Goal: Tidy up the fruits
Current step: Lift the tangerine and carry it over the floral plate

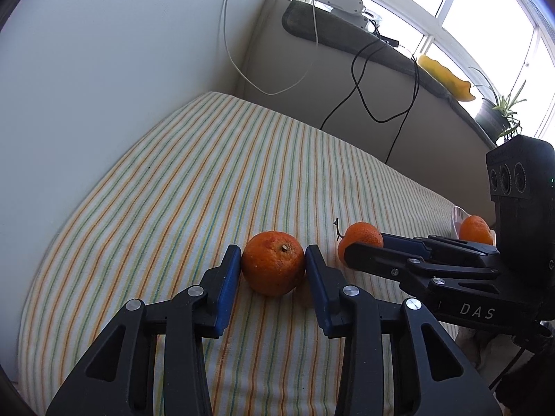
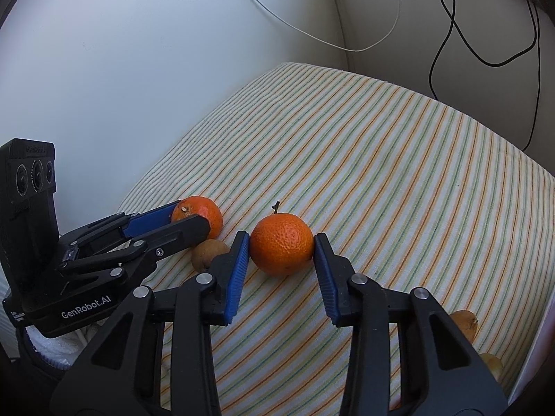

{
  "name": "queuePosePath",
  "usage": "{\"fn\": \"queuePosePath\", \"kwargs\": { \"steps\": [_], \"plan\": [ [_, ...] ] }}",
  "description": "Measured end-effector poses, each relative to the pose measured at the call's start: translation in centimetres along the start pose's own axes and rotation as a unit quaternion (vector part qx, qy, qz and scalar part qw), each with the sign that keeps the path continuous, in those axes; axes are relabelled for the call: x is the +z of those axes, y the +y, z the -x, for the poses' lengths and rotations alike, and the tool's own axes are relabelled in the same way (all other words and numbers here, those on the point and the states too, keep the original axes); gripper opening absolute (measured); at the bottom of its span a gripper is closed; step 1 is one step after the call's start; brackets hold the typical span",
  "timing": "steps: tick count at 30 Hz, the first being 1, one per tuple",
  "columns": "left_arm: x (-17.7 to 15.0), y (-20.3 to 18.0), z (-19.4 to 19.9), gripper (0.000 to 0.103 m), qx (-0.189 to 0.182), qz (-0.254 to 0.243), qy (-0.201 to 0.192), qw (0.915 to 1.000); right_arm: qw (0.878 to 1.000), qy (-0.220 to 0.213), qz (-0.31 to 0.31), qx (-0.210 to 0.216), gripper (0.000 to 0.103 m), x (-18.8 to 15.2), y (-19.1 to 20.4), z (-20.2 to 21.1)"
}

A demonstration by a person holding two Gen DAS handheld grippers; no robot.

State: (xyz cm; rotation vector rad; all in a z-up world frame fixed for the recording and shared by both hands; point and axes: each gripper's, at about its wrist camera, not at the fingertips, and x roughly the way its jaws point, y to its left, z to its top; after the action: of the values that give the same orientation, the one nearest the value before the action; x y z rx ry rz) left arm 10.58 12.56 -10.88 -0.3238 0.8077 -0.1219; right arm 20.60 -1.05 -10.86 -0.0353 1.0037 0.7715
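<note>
Striped cloth [image 1: 173,180] beside white wall [image 1: 104,52]

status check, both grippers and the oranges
Left gripper shut on scarred orange. Right gripper shut on stemmed orange. Both on striped cloth. Small brown fruit between them.

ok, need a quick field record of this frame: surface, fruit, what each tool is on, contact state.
surface: striped cloth
left tool: pads against both sides of the stemless orange, orange on cloth
right tool: pads against both sides of the stemmed orange, orange on cloth
lifted: neither
other fruit: small brown fruit beside right tool; third orange at far right
</note>
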Motion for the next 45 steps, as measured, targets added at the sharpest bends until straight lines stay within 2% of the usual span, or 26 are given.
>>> {"fn": "queuePosePath", "kwargs": {
  "steps": [12, 26, 45],
  "plan": [
    [-0.3, -2.1, 2.9, 0.036, -0.013, -0.019, -0.027, 0.9994, 0.999, -0.034, 0.006, -0.001, 0.039, -0.9, 0.6, 3.9],
    [-0.6, -6.9, 6.1, 0.036, -0.043, -0.059, -0.054, 0.9959, 0.997, -0.081, 0.005, -0.011, 0.039, -3.3, -0.4, 11.1],
    [-1.6, -13.9, 4.8, 0.036, -0.101, -0.098, -0.038, 0.9894, 0.988, -0.137, -0.024, -0.061, 0.039, -7.1, -4.6, 19.5]
  ]
}}
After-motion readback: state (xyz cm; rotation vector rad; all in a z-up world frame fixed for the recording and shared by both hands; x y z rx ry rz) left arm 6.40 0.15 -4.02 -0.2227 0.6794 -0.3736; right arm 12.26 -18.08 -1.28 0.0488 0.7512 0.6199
